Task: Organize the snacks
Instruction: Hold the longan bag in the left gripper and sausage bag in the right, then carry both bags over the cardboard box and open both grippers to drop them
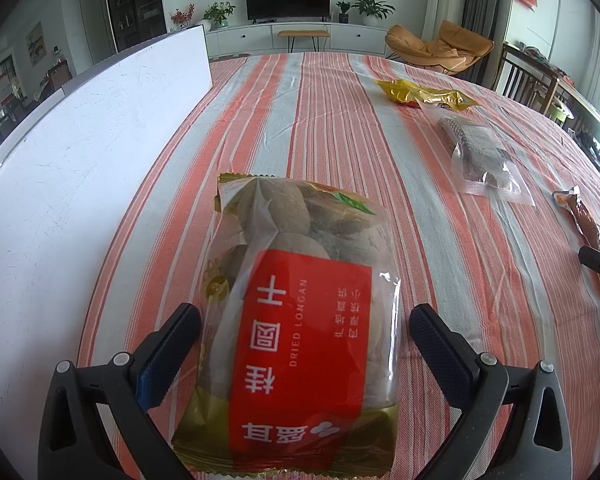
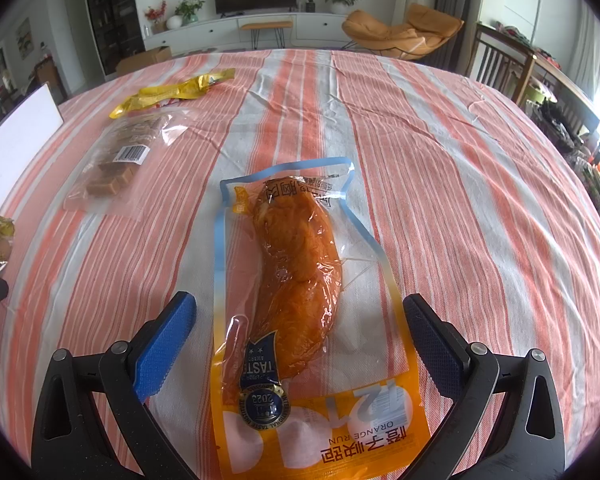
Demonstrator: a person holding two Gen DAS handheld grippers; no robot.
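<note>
Snacks lie scattered over a tabletop (image 2: 460,160) covered with an orange, white and grey striped cloth. The dried longan bag (image 1: 300,320), clear plastic with a red label and gold edges, lies flat between the fingers of the left claw (image 1: 305,334). That claw stands spread apart, its left finger (image 1: 168,356) just beside the bag's edge and its right finger (image 1: 444,352) a little clear of it; whether either pad touches the plastic cannot be told. To the left of the bag a large white board (image 1: 80,180) runs along the cloth.

The right claw (image 2: 300,338) is likewise spread wide, straddling a vacuum-sealed orange meat snack pouch (image 2: 300,280) with a blue and yellow border and "ORANGE RUN" printed at its near end. Neither finger touches the pouch; the blue-padded left finger (image 2: 164,344) and the dark right finger (image 2: 436,344) both stand apart from its edges.

Farther back on the cloth, a clear packet of brown squares (image 2: 120,164) with a barcode label lies to the left, and a crumpled yellow wrapper (image 2: 176,90) sits just beyond it. In the right wrist view the longan bag shows at the far left edge, with the tip of the other claw below it.
</note>
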